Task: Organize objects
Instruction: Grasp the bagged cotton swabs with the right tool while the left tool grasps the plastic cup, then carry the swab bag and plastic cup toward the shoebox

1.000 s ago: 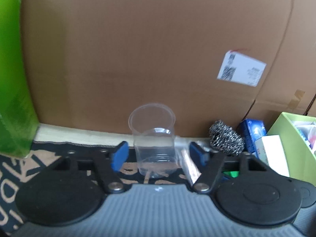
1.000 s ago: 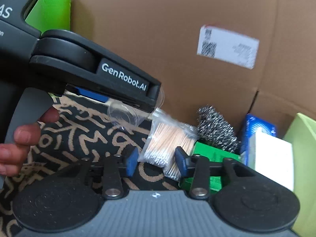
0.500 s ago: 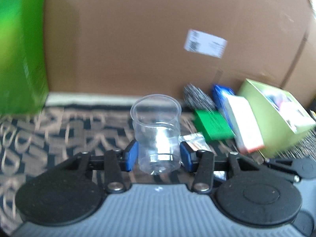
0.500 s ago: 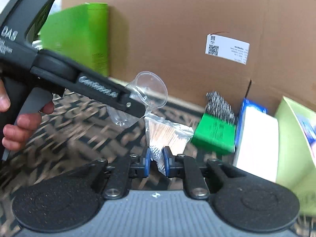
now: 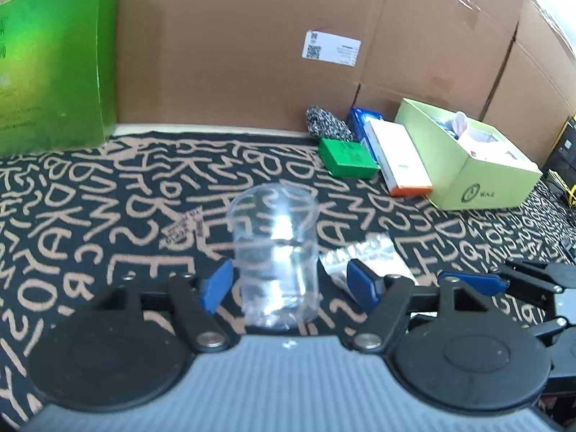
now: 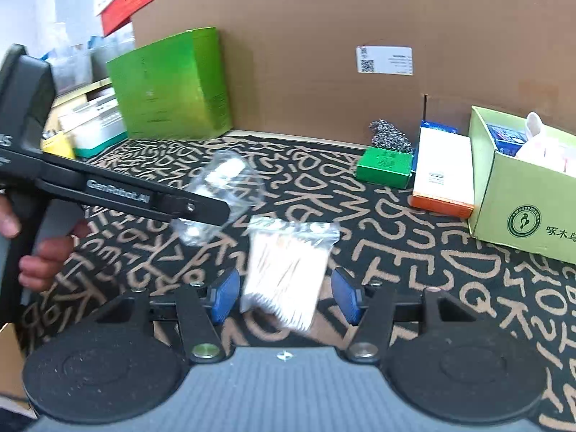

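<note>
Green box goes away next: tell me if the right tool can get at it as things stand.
Probably yes. The right tool is opening, but the swab bag lies between its jaws, so clear that first. Bare mat leads to the green box.

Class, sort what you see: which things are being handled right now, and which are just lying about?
In hand:
- plastic cup, between the opening left fingers
- bag of cotton swabs, between the opening right fingers

Lying about:
- steel scourer
- small green box
- cardboard wall
</note>
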`<state>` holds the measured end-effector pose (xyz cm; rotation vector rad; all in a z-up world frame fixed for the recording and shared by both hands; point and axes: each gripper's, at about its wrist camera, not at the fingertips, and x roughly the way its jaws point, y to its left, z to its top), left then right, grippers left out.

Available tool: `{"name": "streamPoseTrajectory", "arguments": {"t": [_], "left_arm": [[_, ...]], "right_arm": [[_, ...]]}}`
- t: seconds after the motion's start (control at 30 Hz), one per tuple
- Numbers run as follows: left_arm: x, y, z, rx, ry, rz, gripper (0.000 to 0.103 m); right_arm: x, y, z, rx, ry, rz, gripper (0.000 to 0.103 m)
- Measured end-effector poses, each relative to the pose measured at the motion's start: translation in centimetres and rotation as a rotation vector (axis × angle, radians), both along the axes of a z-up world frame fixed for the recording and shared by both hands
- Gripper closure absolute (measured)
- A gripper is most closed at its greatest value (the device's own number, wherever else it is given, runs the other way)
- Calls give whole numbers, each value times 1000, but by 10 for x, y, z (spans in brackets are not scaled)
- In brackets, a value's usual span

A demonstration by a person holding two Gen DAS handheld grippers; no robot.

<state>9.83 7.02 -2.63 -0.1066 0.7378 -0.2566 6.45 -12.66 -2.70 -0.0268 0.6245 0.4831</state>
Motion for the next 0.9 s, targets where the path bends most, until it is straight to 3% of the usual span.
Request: {"name": "streamPoseTrajectory", "arguments": {"t": [0.2, 0.37, 0.43, 0.5, 0.9], "left_arm": [[10, 2, -1, 7, 17, 33, 40], [15, 7, -5, 8, 25, 68, 39], [17, 7, -6, 4, 31, 63, 40], [18, 6, -7, 14, 38, 53, 51], [6, -18, 13, 33, -10, -5, 53]], "right_arm": [[22, 8, -11, 22, 37, -27, 42], [18, 17, -12, -31, -7, -13, 56], [16, 19, -12, -41, -21, -9, 67], [15, 19, -12, -43, -31, -10, 71], [-5, -13, 5, 45, -116, -88, 76]]}}
